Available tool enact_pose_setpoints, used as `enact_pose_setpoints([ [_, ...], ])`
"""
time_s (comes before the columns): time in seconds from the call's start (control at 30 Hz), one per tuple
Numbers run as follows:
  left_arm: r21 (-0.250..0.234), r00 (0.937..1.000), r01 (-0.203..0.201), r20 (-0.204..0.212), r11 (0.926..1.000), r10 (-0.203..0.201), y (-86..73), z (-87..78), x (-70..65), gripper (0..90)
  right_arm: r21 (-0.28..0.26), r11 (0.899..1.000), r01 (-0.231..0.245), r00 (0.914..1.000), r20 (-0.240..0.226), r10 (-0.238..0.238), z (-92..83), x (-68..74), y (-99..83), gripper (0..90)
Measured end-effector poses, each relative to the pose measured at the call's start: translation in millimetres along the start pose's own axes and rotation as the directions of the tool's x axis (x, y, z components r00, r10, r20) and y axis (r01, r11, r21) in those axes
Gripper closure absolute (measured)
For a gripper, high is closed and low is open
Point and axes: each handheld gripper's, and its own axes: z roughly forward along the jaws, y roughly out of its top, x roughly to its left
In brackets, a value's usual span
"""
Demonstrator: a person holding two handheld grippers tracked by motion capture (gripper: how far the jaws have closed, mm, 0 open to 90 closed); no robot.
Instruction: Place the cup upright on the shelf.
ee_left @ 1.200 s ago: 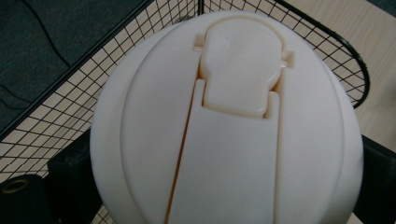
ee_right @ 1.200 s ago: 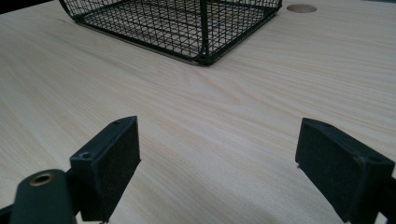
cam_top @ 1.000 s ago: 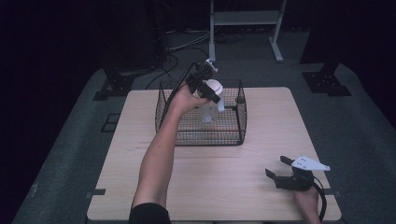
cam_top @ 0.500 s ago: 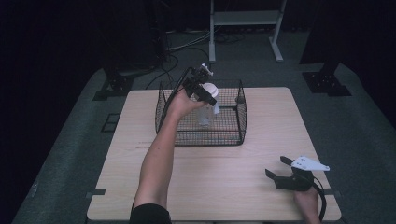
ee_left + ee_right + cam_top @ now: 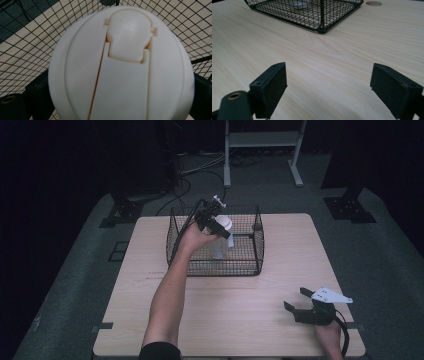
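Note:
A white bottle [image 5: 219, 244] with a flip-top cap [image 5: 125, 40] stands upright inside the black wire basket [image 5: 250, 265] at the table's far middle. My left gripper [image 5: 218, 228] reaches into the basket from the near left and is shut on the bottle just under its cap. In the left gripper view the cap's top is very close, with a black jaw on either side of it. I cannot tell whether the bottle rests on the basket floor. My right gripper [image 5: 295, 298] lies at the table's near right corner, open and holding nothing [image 5: 332, 90].
The basket's near corner [image 5: 322, 27] stands ahead of the right gripper with bare wooden table [image 5: 235, 310] between them. A round hole [image 5: 373, 3] is cut in the tabletop past the basket. A metal stand [image 5: 262, 140] and cables lie on the floor behind the table.
My left gripper has shifted slightly left and down inside the basket with the bottle in it. The right gripper has not moved.

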Motion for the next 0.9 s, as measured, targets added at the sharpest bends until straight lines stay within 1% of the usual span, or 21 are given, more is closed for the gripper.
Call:
enact_pose_setpoints([
  [0.1,-0.008,0.9999,-0.012,0.0,0.9999,0.012,-3.0,-0.4,-1.1,5.2,0.002,1.0,-0.001,1.0,0.001,0.001,0.1,0.2,0.1,12.9],
  [0.37,-0.026,0.9997,-0.024,-0.007,0.9994,0.024,-9.7,-1.8,-4.0,4.9,-0.002,1.0,-0.003,1.0,0.004,0.003,-0.2,0.2,-0.1,12.9],
  [0.43,-0.028,0.9992,-0.04,-0.004,0.9988,0.04,-11.4,-2.7,-4.5,4.8,0.001,1.0,-0.002,1.0,0.005,0.002,0.0,0.5,0.0,12.9],
  [0.5,-0.03,0.9989,-0.047,-0.002,0.9985,0.046,-12.8,-3.4,-4.4,4.7,0.002,1.0,-0.002,1.0,0.005,0.002,0.0,0.6,0.0,12.9],
  [0.67,-0.041,0.9993,-0.036,0.0,0.9985,0.037,-15.7,-5.1,-3.1,4.6,0.0,1.0,-0.003,1.0,0.005,0.003,-0.2,0.3,-0.2,12.9],
  [0.77,-0.04,0.9993,-0.036,0.001,0.9985,0.036,-15.9,-5.2,-2.8,4.4,0.001,1.0,-0.002,1.0,0.006,0.002,-0.2,0.5,-0.2,12.9],
  [0.83,-0.03,0.9994,-0.036,0.003,0.9989,0.036,-15.5,-4.8,-2.0,3.4,0.001,1.0,-0.003,1.0,0.007,0.003,-0.2,0.5,-0.2,12.9],
  [0.9,-0.035,0.9994,-0.035,-0.004,0.9988,0.035,-15.7,-5.6,-2.1,2.3,0.002,1.0,-0.003,1.0,0.007,0.003,-0.3,0.6,-0.2,12.9],
])
